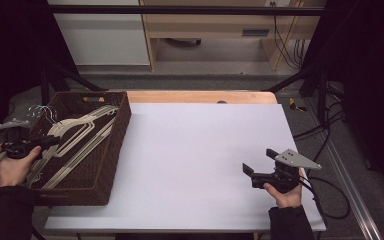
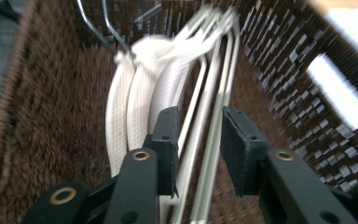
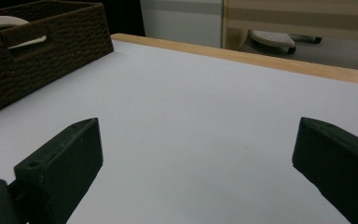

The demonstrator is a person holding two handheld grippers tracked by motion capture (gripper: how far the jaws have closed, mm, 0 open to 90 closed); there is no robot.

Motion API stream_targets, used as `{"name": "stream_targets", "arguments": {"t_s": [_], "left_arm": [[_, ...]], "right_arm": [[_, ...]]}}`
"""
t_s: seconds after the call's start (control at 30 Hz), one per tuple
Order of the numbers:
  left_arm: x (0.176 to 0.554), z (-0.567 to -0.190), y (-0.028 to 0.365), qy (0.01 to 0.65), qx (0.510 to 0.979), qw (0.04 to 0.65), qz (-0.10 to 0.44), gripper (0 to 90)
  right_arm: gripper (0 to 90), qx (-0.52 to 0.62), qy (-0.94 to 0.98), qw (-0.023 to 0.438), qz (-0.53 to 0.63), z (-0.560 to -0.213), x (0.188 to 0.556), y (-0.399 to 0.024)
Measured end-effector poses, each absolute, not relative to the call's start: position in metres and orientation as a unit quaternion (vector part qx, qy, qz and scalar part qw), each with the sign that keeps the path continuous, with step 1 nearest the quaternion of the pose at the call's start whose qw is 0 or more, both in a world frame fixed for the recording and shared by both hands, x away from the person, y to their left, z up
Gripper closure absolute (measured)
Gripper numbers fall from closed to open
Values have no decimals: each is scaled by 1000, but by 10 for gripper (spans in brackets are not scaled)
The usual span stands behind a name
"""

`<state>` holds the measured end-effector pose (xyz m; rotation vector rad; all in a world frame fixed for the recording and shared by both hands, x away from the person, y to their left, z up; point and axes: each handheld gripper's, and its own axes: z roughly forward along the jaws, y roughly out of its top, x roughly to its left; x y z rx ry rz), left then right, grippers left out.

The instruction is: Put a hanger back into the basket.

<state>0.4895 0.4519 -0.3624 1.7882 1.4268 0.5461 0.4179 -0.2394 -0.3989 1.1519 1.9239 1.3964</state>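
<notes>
The hangers [image 1: 77, 137] lie stacked in the basket [image 1: 117, 150] at the table's [image 1: 205, 150] left, their wire hooks toward its far left corner. The left gripper [image 2: 198, 140] hangs over them with its jaws partly open, thin bars running between the pads but not pressed, so it holds nothing; the right gripper [image 1: 260, 161] rests wide open and empty over bare table. The hangers look light and stiff, with padded, likely grippy shoulders, but hooks and bars may tangle, so one is probably best taken by a single shoulder arm near the neck.
</notes>
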Motion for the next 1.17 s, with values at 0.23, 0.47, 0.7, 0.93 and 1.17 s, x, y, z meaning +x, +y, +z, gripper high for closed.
{"name": "stream_targets", "arguments": {"t_s": [0.23, 0.47, 0.7, 0.93, 1.17], "left_arm": [[465, -343, 425, 498, 698, 460, 231, 491], [446, -333, 384, 438, 695, 523, 226, 339], [433, -335, 343, 393, 701, 556, 213, 140], [422, -343, 307, 366, 726, 541, 213, 31], [419, -355, 292, 355, 737, 533, 216, 16]], "right_arm": [[21, 425, 703, 244, 516, -398, 417, -240], [18, 426, 699, 245, 520, -397, 416, -241], [13, 419, 696, 246, 528, -395, 415, -243], [10, 413, 693, 246, 538, -393, 413, -246], [8, 413, 688, 246, 544, -391, 412, -247]]}}
